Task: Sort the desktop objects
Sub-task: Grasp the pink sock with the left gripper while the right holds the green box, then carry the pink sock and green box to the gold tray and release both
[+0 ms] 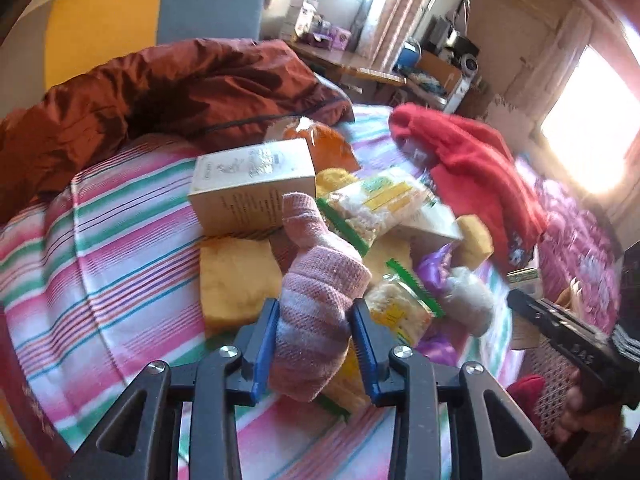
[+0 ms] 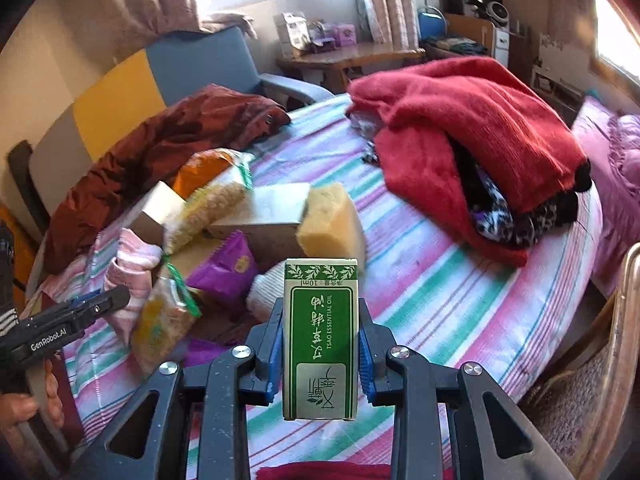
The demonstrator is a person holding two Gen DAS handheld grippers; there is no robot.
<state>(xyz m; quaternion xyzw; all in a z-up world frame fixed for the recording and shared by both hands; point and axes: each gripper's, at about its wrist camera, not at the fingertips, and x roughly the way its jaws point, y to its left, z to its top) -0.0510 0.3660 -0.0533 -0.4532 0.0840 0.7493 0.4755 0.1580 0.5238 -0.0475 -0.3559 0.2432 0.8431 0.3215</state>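
Right, my left gripper [image 1: 316, 340] pinches the pink sock [image 1: 316, 300] mid-length, clear of the pile on the striped cloth [image 1: 120, 240], while my right gripper [image 2: 320, 344] clamps the green box [image 2: 320, 340] upright, both lifted, I judge, for sorting.

Two noodle bags [image 1: 376, 204], three yellow sponges [image 1: 236, 280]

L wrist cam looks down-fwd along its fingers, close over the pile [image 1: 360, 216] at 12 o'clock; R wrist cam likewise, pile [image 2: 224, 216] at 10 o'clock; both share striped cloth [image 1: 120, 240], red sweater [image 2: 460, 120].
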